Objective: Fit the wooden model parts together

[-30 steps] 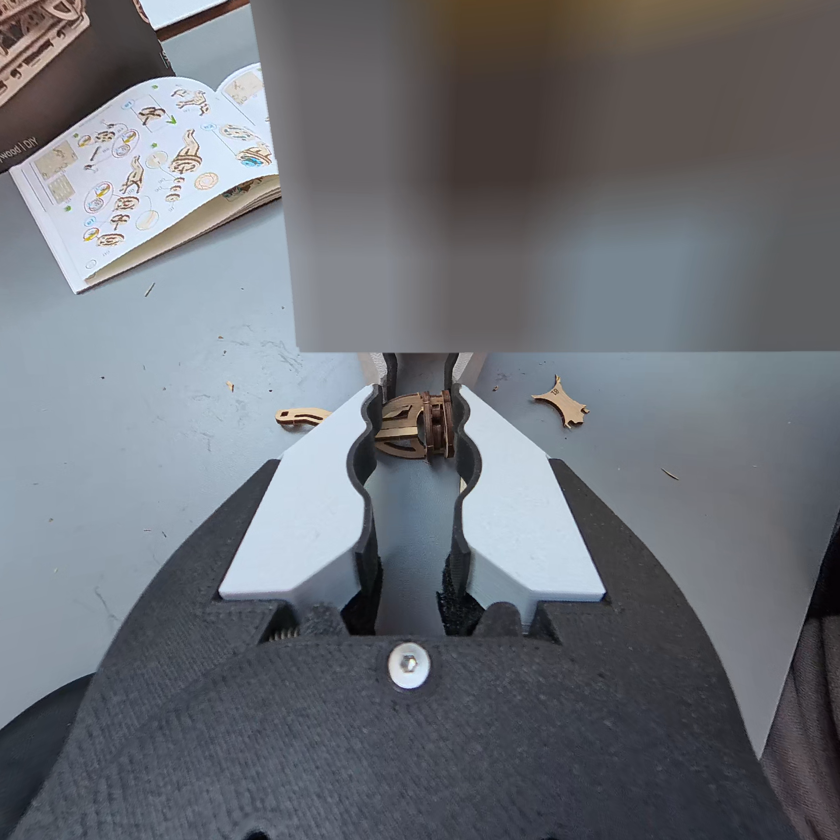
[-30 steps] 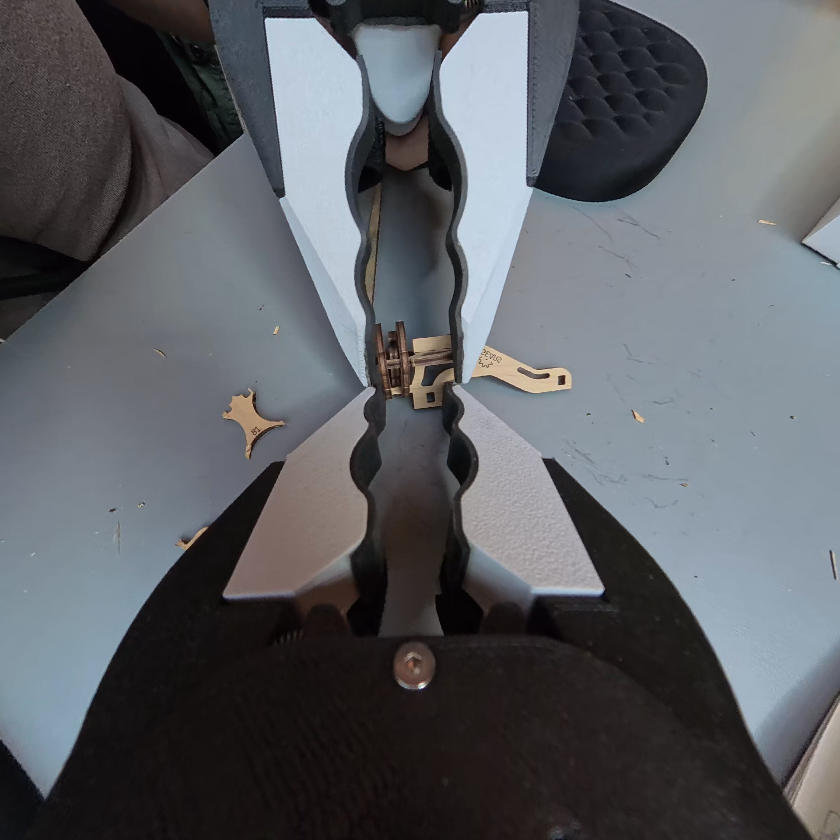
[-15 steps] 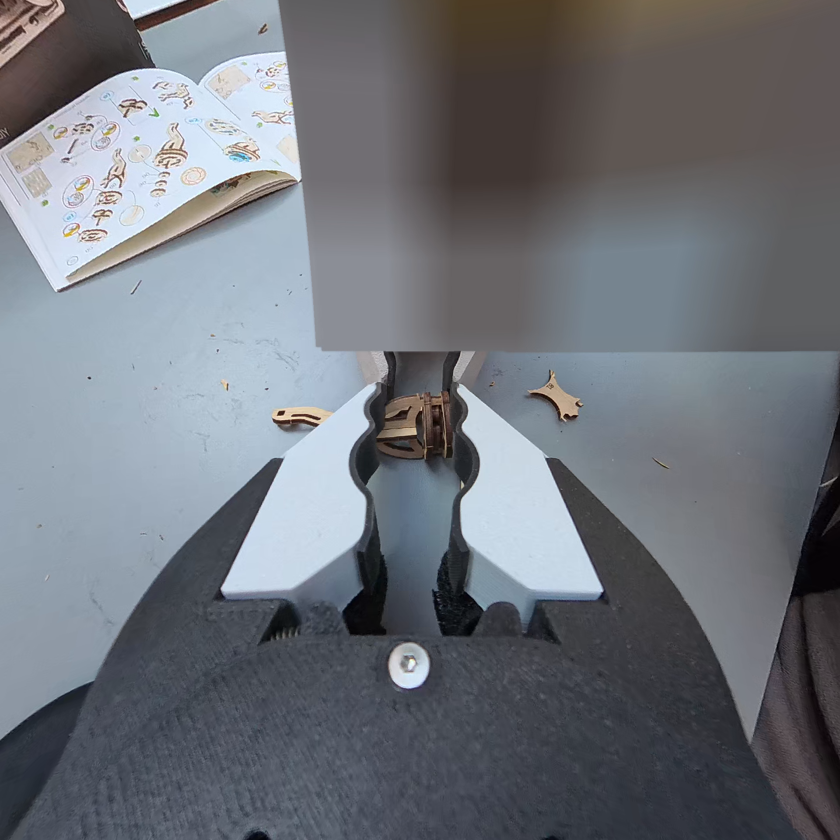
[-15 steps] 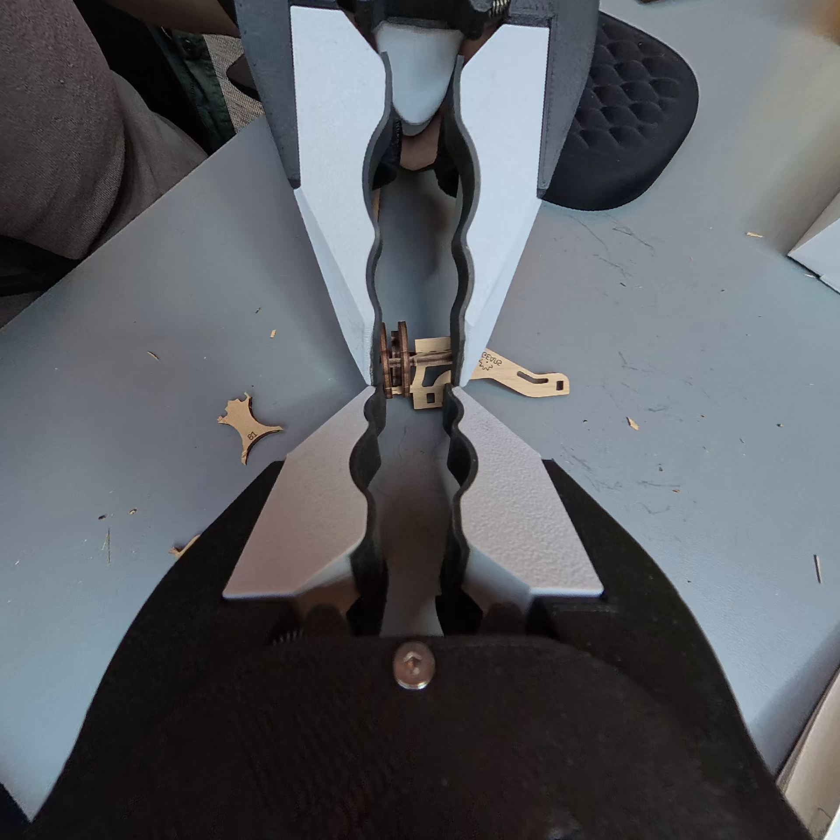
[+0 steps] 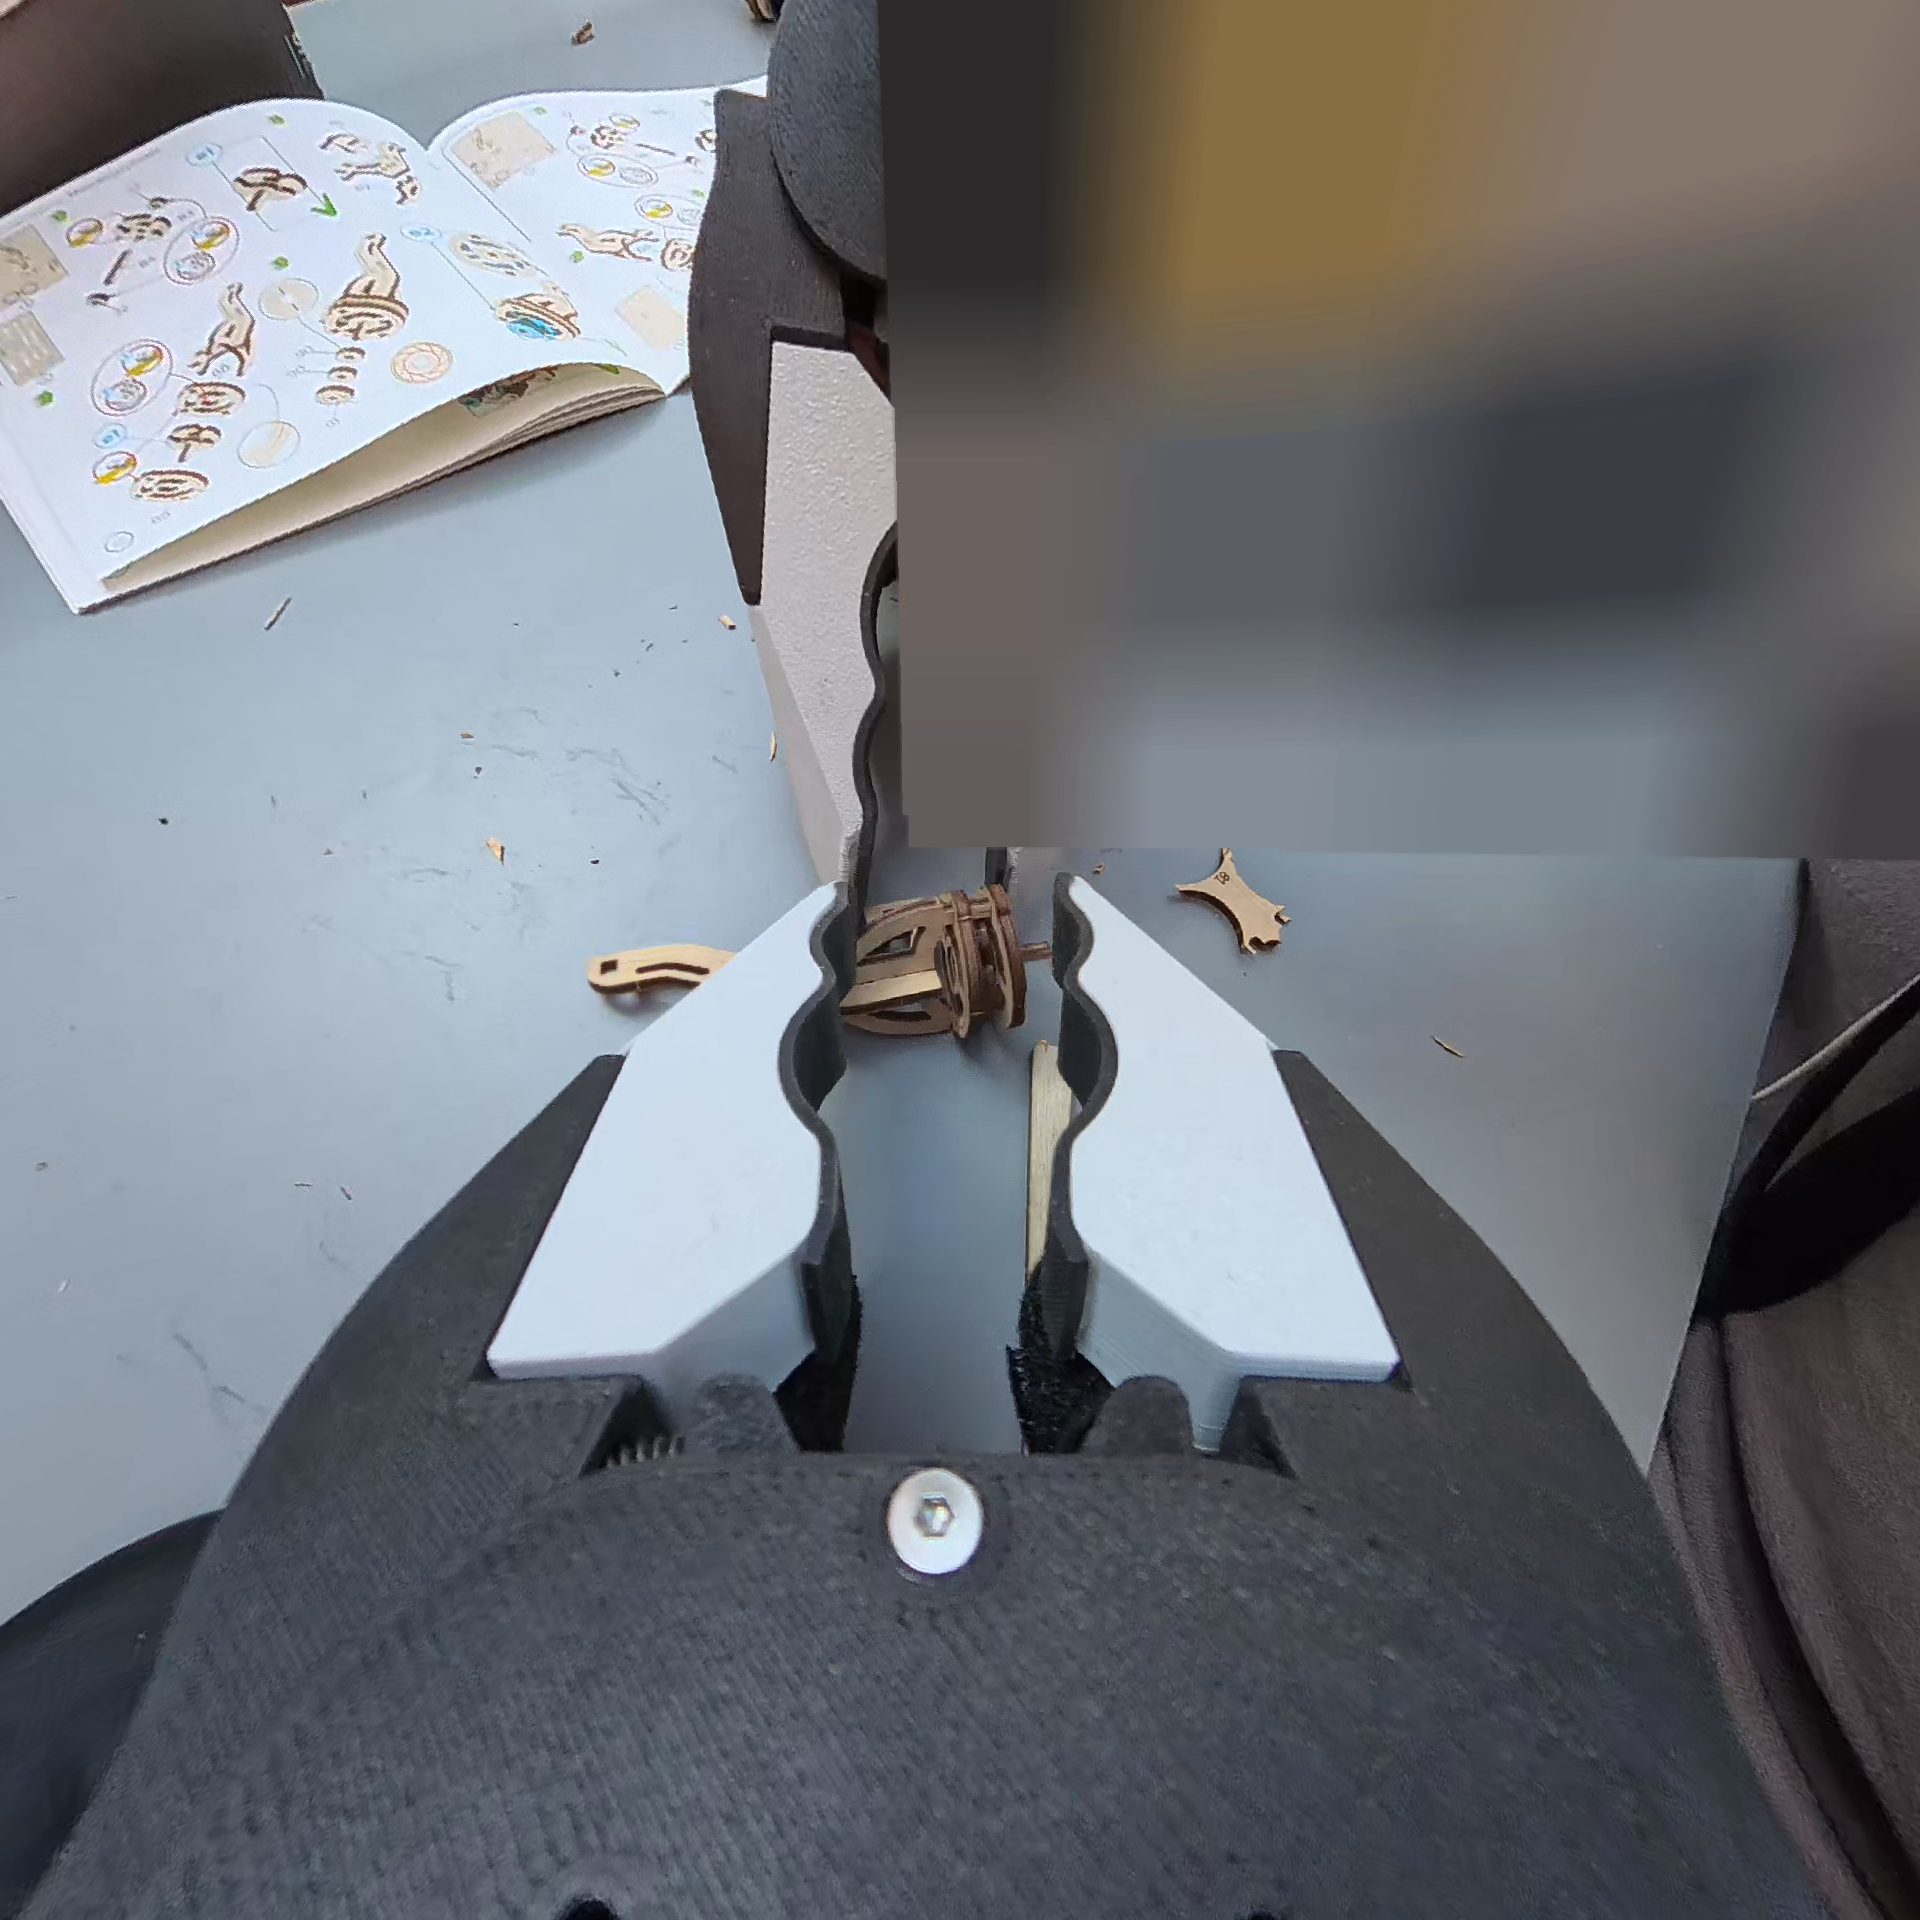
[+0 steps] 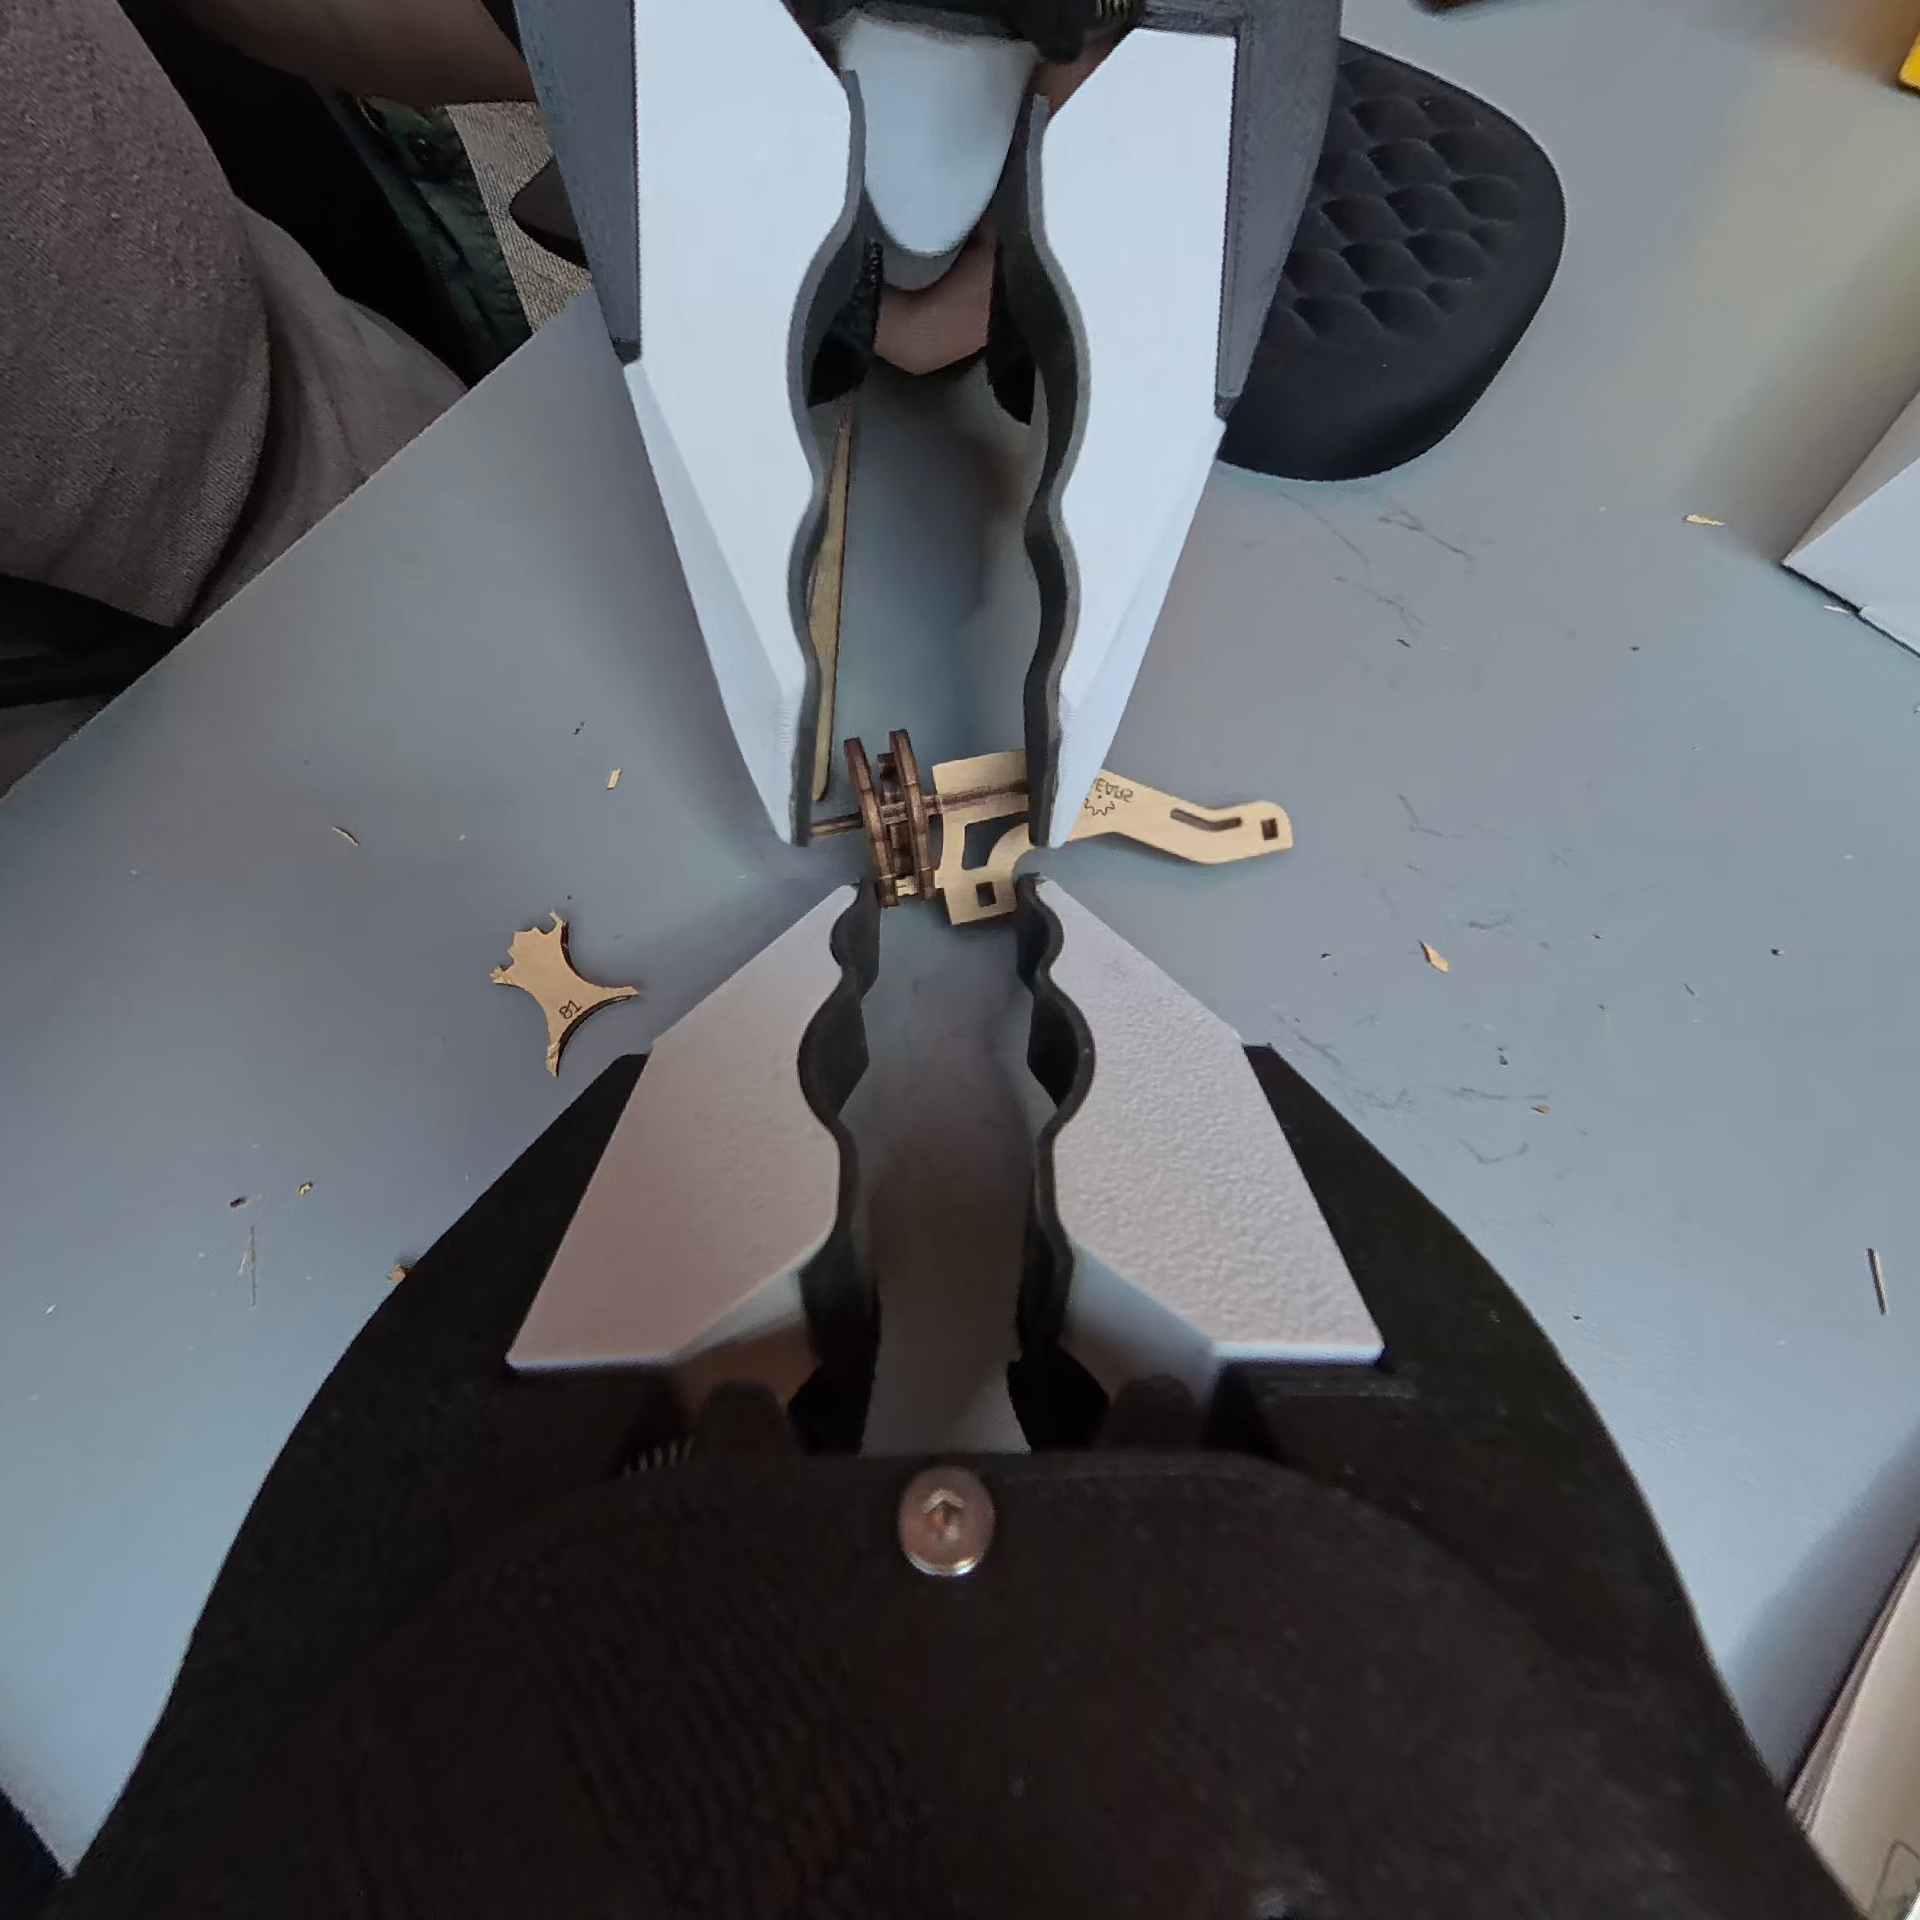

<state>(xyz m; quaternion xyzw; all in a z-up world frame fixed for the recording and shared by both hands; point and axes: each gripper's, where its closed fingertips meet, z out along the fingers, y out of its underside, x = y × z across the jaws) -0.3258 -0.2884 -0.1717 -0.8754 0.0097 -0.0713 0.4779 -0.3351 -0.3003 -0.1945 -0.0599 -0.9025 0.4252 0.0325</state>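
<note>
A small wooden assembly of stacked gear discs on an axle with a flat pale piece sits between both grippers, just above the grey table. My right gripper is shut on the wooden assembly at its fingertips. My left gripper comes from the opposite side and is open around the assembly. Its left finger touches the part and its right finger stands just clear of the axle end. In the left wrist view only one finger of the right gripper shows; a blurred patch hides the rest.
A flat wooden lever piece and a small curved wooden piece lie on the table beside the grippers. A wooden stick lies under my left gripper. An open instruction booklet is far left. A black pad and a person's clothing border the table. Both grippers' tips are close together, under 4 cm apart. It is some 5 cm from my left tips to the small curved wooden piece. My left wrist view looks at it from another angle.
My left gripper's jaws have widened and let go of the assembly. My right gripper still holds it in the same place. The left view has shifted slightly, so the booklet sits further right.
</note>
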